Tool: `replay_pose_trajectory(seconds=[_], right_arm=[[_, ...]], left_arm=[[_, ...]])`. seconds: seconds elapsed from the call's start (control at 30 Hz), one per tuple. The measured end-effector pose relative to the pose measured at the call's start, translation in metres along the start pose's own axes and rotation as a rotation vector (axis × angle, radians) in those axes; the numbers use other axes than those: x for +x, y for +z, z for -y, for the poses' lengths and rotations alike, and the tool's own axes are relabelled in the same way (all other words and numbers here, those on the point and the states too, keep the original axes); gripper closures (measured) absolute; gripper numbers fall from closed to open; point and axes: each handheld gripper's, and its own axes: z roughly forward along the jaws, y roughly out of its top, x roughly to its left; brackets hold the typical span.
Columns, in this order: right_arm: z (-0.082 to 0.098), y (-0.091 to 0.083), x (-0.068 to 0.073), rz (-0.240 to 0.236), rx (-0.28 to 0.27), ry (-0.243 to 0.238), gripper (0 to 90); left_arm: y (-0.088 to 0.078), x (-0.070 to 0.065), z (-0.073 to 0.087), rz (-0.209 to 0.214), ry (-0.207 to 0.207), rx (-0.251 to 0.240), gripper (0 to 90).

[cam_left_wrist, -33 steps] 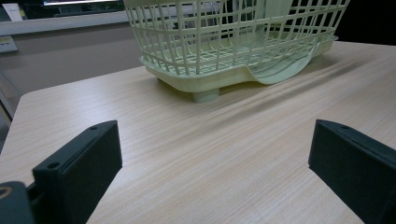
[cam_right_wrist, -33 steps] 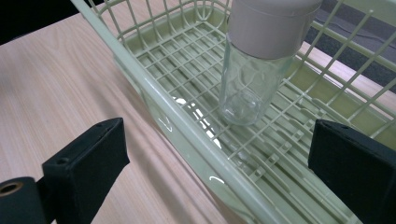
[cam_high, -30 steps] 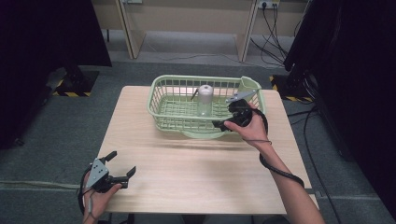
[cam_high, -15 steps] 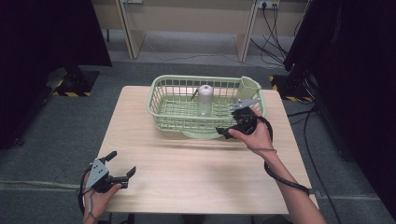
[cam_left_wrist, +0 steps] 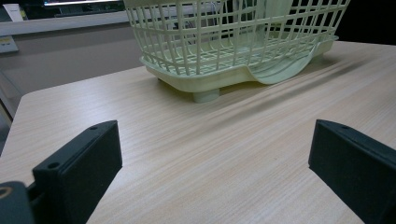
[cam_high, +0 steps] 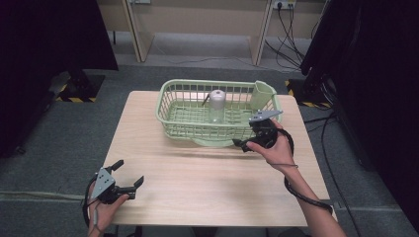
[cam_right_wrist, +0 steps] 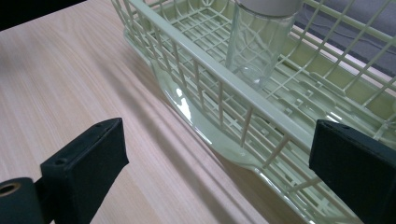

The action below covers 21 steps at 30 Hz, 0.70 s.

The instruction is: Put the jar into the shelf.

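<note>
While a pale green wire basket [cam_high: 183,116] stood toward the far side of the wooden worktop [cam_high: 207,177], a clear glass jar [cam_high: 216,106] with a pale lid stood upright inside it, about midway along its length. A small green cup-like holder [cam_high: 260,95] hung at the basket's far right corner, and a drip tray [cam_high: 210,142] showed beneath the near wall.

The right tongs [cam_high: 243,143] were held in the person's right hand [cam_high: 274,148] just beside the basket's near right wall, above the worktop. In the right gripper view their black jaws stood wide apart and gripped nothing, with the basket wall [cam_right_wrist: 219,88] and the jar [cam_right_wrist: 257,42] between and beyond them.

The left tongs [cam_high: 128,174] sat at the near left corner of the worktop, well apart from the basket, held in the left hand [cam_high: 101,210]. In the left gripper view their jaws also stood wide apart and empty, low over the bare wood, with the basket [cam_left_wrist: 224,42] ahead on its short feet.

A dark grey floor [cam_high: 49,138] lay around the worktop, and cables [cam_high: 291,24] trailed along the far wall.
</note>
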Motion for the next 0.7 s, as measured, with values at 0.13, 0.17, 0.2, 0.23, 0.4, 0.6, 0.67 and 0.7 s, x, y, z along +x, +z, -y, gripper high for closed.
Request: replay_pose_trajectory(seconds=[0.13, 0.17, 0.2, 0.23, 0.4, 0.6, 0.67, 0.7], right_arm=[[0.005, -0.003, 0.002, 0.002, -0.003, 0.004, 4.3], [0.007, -0.005, 0.002, 0.001, -0.005, 0.005, 4.3], [0.008, -0.006, 0.003, 0.002, -0.006, 0.006, 4.3], [0.01, -0.007, 0.003, 0.003, -0.008, 0.005, 4.3], [0.018, -0.014, 0.004, 0.01, -0.015, 0.008, 4.3], [0.032, -0.02, 0.006, 0.016, -0.028, 0.029, 4.2], [0.035, -0.021, 0.006, 0.02, -0.03, 0.029, 4.2], [0.037, -0.022, 0.006, 0.022, -0.033, 0.033, 4.2]], left_arm=[[0.0, 0.0, 0.0, 0.0, 0.002, 0.001, 2.1], [0.0, 0.0, 0.0, 0.0, 0.002, 0.001, 2.1], [0.0, 0.0, 0.0, 0.0, 0.002, 0.002, 2.1], [0.0, 0.0, 0.0, 0.0, 0.002, 0.001, 2.1], [0.0, 0.0, 0.0, -0.001, 0.001, 0.001, 2.1], [0.0, 0.0, 0.0, -0.001, 0.001, 0.001, 2.1], [0.0, 0.0, 0.0, -0.001, 0.0, 0.001, 2.1], [0.0, 0.0, 0.0, -0.002, 0.0, 0.001, 2.1]])
